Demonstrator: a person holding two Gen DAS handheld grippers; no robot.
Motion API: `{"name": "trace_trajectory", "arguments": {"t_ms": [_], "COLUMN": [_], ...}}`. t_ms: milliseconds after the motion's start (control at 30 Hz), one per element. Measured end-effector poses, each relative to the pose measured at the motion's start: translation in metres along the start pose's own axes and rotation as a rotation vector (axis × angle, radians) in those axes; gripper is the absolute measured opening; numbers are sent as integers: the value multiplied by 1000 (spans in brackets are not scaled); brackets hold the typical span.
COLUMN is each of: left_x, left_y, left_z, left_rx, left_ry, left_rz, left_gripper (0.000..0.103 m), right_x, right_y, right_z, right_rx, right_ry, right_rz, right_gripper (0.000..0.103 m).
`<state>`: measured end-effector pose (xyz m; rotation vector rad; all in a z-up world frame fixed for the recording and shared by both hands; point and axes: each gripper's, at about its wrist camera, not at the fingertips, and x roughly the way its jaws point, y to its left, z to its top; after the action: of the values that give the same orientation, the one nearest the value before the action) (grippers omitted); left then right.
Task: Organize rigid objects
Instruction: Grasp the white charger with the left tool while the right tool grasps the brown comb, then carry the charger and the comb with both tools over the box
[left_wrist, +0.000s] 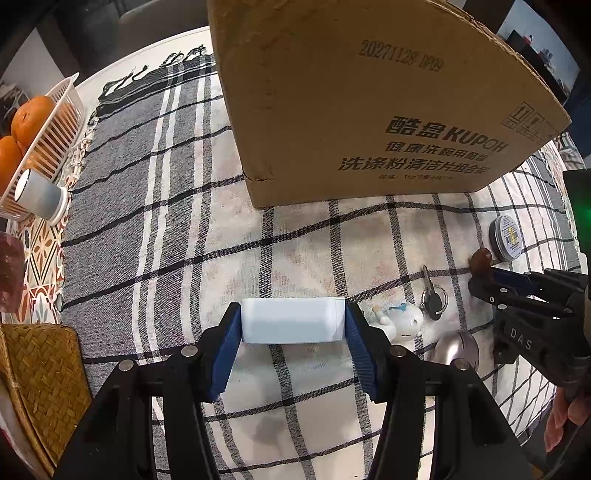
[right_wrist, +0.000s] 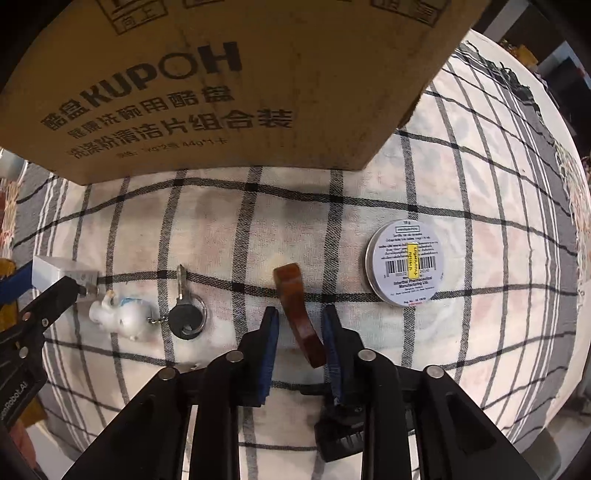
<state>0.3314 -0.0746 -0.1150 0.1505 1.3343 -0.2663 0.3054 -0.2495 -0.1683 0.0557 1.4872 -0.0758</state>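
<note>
Both tools loaded before the carton

Crosswise between my left gripper (left_wrist: 293, 325) pads sits the white box (left_wrist: 291, 320), long axis running pad to pad, level above the checked cloth (left_wrist: 177, 236). My right gripper (right_wrist: 300, 325), jaws narrow, has the brown wooden piece (right_wrist: 297, 314) between its pads, long axis pointing ahead toward the cardboard carton (right_wrist: 207, 85), tilted slightly left; the round tin (right_wrist: 404, 264) lies just to the right
</note>
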Motion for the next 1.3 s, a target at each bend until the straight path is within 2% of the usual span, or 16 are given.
{"name": "trace_trajectory", "arguments": {"t_ms": [67, 200, 300, 567, 833, 967, 1067, 1100, 1200, 1300], "left_x": [0, -2, -3, -17, -39, -40, -38, -38, -34, -31], "left_y": [-1, -1, 0, 0, 0, -1, -2, -1, -1, 1], "left_z": [-1, -3, -5, -8, -4, -3, -6, -6, -8, -9], "left_rx": [5, 2, 0, -7, -11, -7, -1, 2, 0, -3], "left_ry": [-5, -5, -5, -37, -89, -94, -85, -83, -78, -69], "left_rz": [1, -2, -9, -25, -36, -32, -33, -27, -16, -17], "left_gripper": [54, 54, 54, 54, 54, 54, 54, 54, 54, 54], "right_x": [-2, 0, -2, -40, -78, -77, -68, -65, -58, -50], "right_y": [3, 12, 18, 34, 32, 29, 21, 19, 21, 23], "right_z": [-2, -5, -13, -17, -16, -14, -11, -11, -11, -10], "right_rx": [-18, -25, -36, -70, -103, -88, -75, -78, -88, -88], "right_ry": [-5, -11, -20, -69, -134, -118, -102, -98, -79, -44], "right_rz": [5, 15, 22, 30, 43, 45, 80, 78, 50, 59], "right_gripper": [15, 11, 11, 11, 10, 10, 11, 13, 15, 15]}}
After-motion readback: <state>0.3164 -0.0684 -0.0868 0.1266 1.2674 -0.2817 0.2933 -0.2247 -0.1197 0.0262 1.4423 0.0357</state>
